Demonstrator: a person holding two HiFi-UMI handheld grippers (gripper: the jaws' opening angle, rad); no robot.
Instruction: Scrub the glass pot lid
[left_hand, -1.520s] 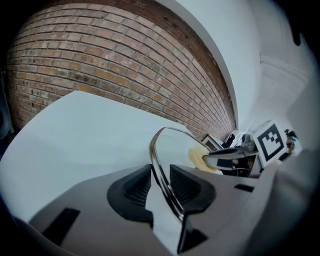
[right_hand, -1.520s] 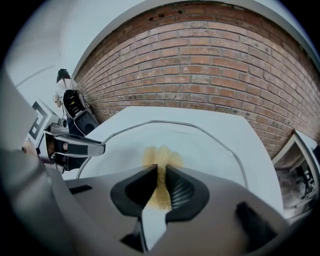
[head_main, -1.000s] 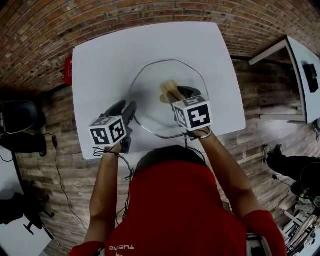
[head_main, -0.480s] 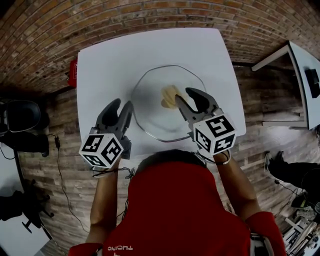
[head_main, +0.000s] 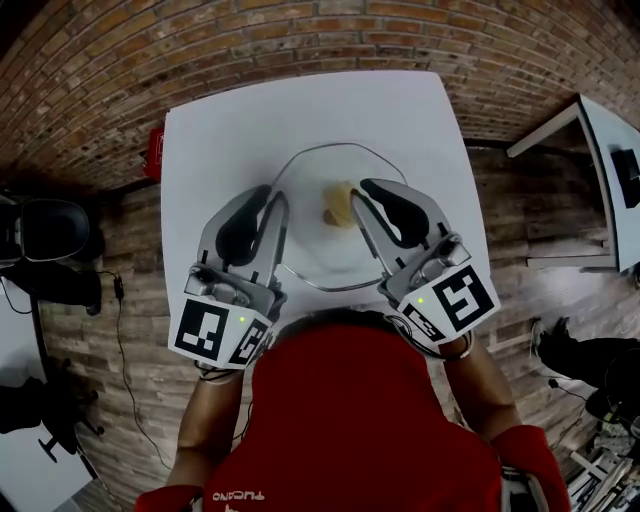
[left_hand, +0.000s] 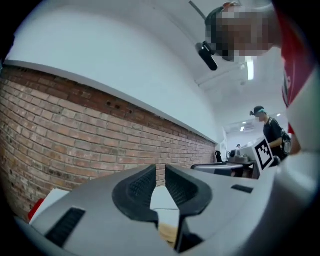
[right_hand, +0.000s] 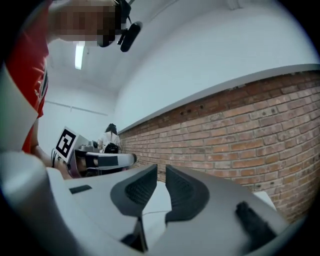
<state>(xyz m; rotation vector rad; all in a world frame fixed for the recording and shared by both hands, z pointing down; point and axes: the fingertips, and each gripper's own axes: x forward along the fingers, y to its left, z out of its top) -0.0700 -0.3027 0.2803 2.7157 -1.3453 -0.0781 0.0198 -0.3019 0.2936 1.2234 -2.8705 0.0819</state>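
Both grippers were held up above a white desk (head_main: 230, 130), where the glass lid (head_main: 310, 240) lay flat near the middle, with a small tan object (head_main: 340, 205) at its centre. Whether that object was the lid's knob or a scrubbing pad could not be told.

The left gripper (head_main: 272, 200) was poised over the lid's left edge and the right gripper (head_main: 365, 192) just beside the tan object. The jaws of each were closing, with only a narrow gap left between them. Nothing was seen between either pair in the left gripper view (left_hand: 160, 167) or the right gripper view (right_hand: 161, 167), and the lid was touched by neither.

The lid was judged to be stiff, fairly heavy for its thinness, breakable, and likely to slide on the smooth desk once pressed. Its rim looked thin enough to be taken between the jaws and was judged the safest hold, with one gripper steadying it there while the other scrubs. If the centre piece is a knob, a firmer grip could be offered by it. Hard squeezing on the bare glass would best be avoided.
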